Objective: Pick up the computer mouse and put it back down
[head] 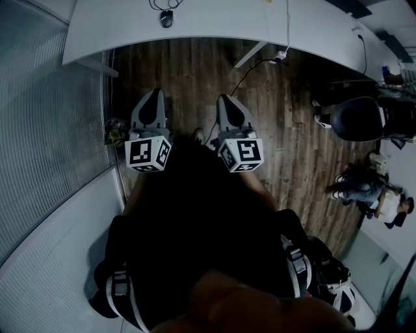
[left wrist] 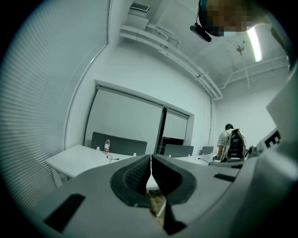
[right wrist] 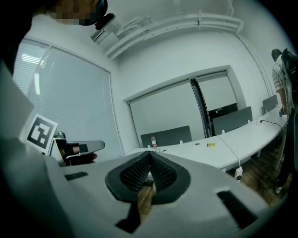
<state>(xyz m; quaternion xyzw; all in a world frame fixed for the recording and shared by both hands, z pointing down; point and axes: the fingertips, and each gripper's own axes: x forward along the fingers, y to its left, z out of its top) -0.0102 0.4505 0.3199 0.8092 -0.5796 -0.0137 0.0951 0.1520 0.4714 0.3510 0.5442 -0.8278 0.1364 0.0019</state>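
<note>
Mouse (head: 167,18) lies on far white desk (head: 214,29), well apart from both grippers, approx. ahead of left gripper (head: 155,94). Left & right gripper (head: 225,99) clenched, empty, over wood floor (head: 195,71).

Upper frame: a smooth, matt white table (head: 214,26) above a dark wood-plank floor (head: 195,78). The left gripper (left wrist: 151,163) looks like matt grey plastic, its pads (left wrist: 137,175) dark and finely ribbed.

Left tool (head: 155,94), right tool (head: 225,99), jaws together
</note>
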